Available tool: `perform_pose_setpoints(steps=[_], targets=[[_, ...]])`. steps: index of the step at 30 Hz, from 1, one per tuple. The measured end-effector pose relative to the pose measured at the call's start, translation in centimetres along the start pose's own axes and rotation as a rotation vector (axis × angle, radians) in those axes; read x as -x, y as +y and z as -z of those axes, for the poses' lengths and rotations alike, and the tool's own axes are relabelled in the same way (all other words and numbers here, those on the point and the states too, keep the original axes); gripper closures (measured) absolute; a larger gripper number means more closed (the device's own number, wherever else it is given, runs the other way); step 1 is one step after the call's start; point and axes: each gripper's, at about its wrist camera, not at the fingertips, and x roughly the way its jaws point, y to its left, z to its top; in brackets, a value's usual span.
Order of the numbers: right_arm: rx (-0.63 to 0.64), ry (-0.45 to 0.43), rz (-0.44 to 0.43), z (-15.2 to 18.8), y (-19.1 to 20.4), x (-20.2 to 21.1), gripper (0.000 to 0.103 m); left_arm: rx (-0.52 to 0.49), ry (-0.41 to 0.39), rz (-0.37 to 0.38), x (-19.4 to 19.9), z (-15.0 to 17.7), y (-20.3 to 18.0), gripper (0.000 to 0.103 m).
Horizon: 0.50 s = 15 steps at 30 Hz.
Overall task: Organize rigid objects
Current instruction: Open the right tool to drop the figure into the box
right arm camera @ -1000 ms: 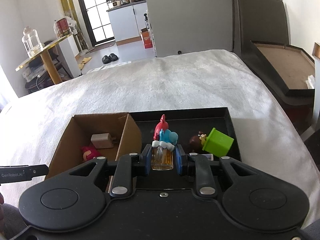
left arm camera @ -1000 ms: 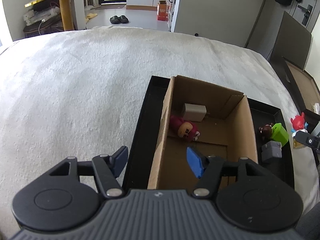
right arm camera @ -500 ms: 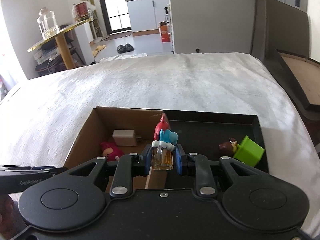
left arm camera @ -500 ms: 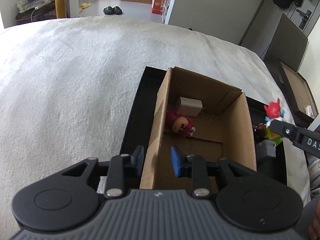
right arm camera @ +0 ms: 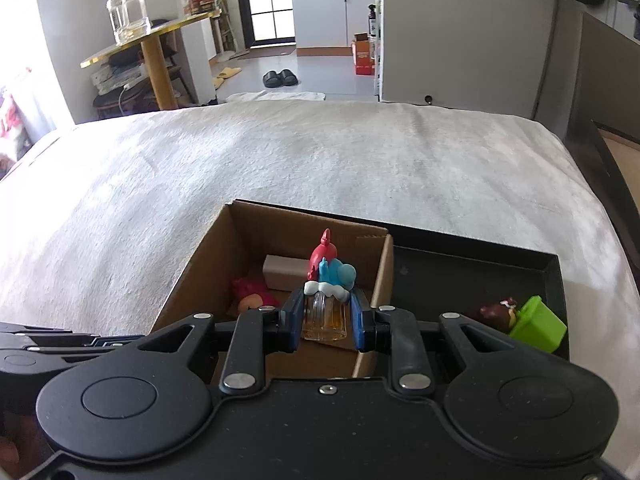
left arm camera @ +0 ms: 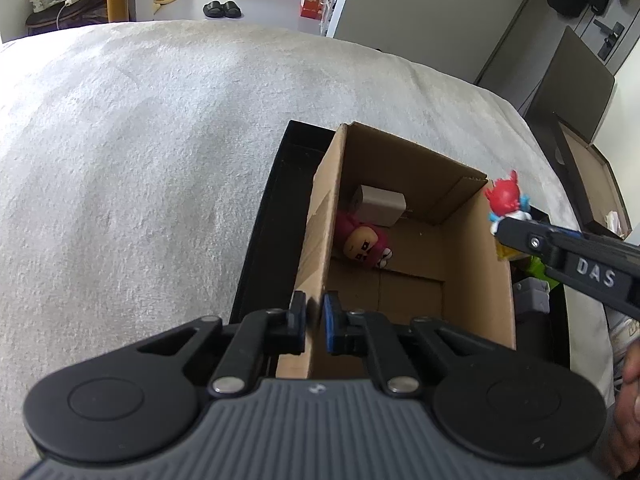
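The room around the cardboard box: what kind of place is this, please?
Most likely a home, a small flat. A pair of slippers lies on the floor, kitchen cabinets carry pots behind them, and a glass jar stands on a round side table. The cardboard box sits on white fabric, perhaps a bed.

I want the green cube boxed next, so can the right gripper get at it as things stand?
Probably not yet: the right gripper is shut on the small bottle over the cardboard box. The green cube itself lies uncovered in the black tray.

Home, slippers on floor, kitchen cabinets
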Motion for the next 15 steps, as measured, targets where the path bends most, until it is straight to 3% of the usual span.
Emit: perform_pose_setpoints(steps=[4, 8, 15], targets=[[0.004, -0.014, 0.016, -0.9, 0.2, -0.3, 0.079, -0.001, -0.001, 0.001, 0.1, 0.1, 0.0, 0.095], [0.033, -0.032, 0.035, -1.5, 0.4, -0.2, 0.067, 0.002, 0.006, -0.006, 0.0, 0.0, 0.0, 0.095], [-0.004, -0.015, 0.023, -0.4, -0.8, 0.5, 0.067, -0.001, 0.007, -0.019, 0.1, 0.1, -0.2, 0.093]])
